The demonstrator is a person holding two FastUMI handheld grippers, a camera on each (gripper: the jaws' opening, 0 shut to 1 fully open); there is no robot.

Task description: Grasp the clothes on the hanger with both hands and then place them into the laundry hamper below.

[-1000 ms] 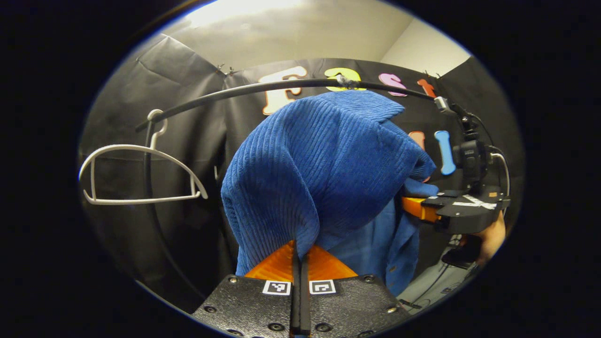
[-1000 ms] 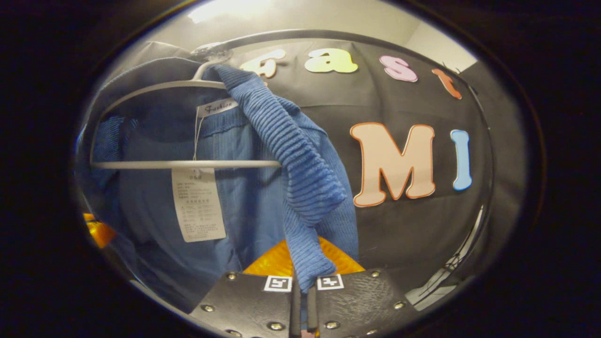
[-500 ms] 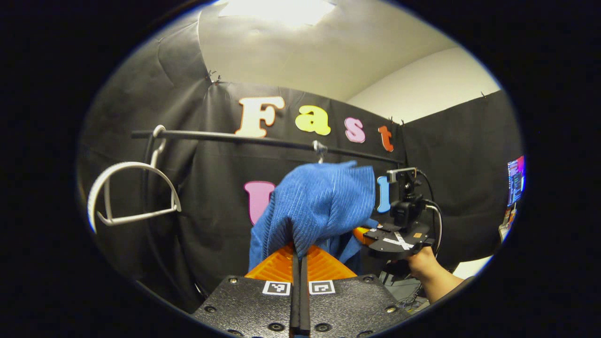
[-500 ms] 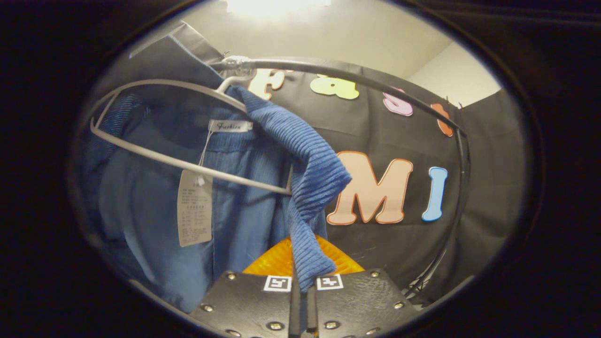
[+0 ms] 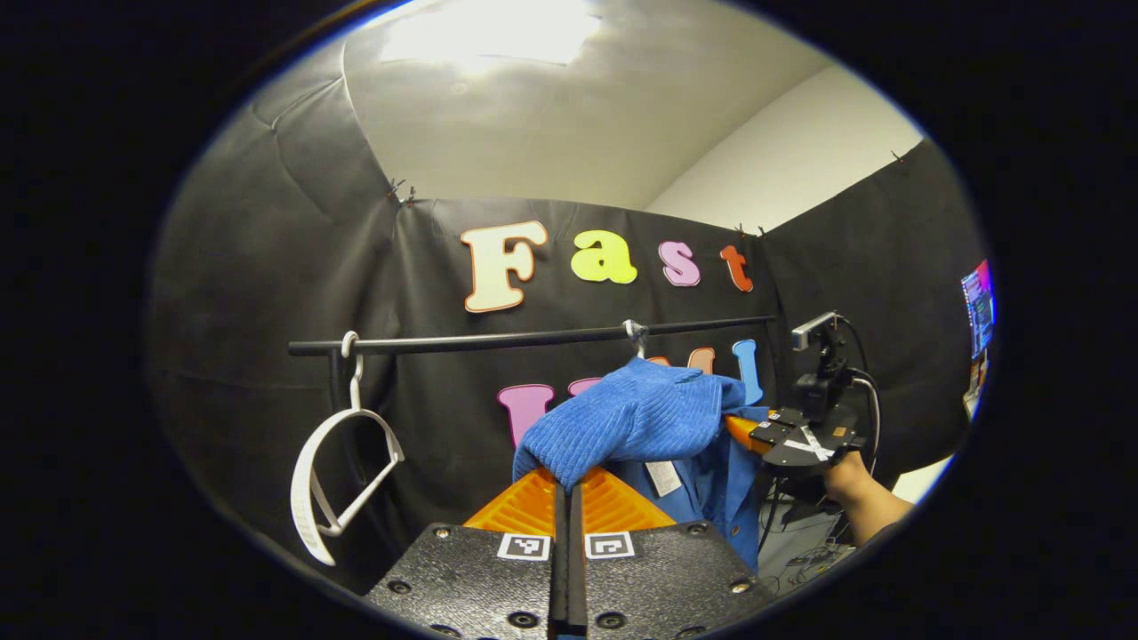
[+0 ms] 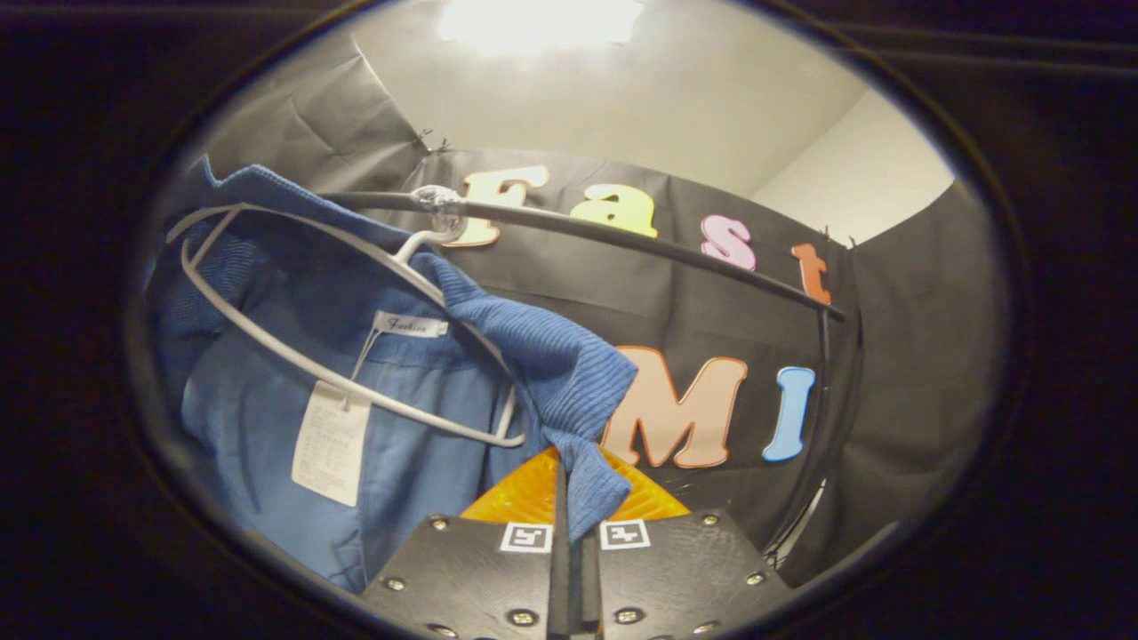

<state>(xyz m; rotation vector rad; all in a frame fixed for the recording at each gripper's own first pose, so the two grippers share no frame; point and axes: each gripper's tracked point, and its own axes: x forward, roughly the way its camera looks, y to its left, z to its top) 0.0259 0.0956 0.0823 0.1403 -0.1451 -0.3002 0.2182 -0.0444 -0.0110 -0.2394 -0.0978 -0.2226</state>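
black rail (image 5: 533, 339) | spare white hanger (image 5: 331, 480) hooked at rail's left end

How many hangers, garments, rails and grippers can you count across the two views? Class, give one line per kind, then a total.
Hangers: 2, an empty white hanger and the hanger under the garment.
Garments: 1, the blue garment.
Rails: 1, the black rail.
Grippers: 2, the left gripper and the right gripper.
Total: 6

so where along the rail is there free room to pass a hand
Free: the rail between the empty white hanger and the blue garment. Crowded: the garment's end, with its own hanger and both tongs.
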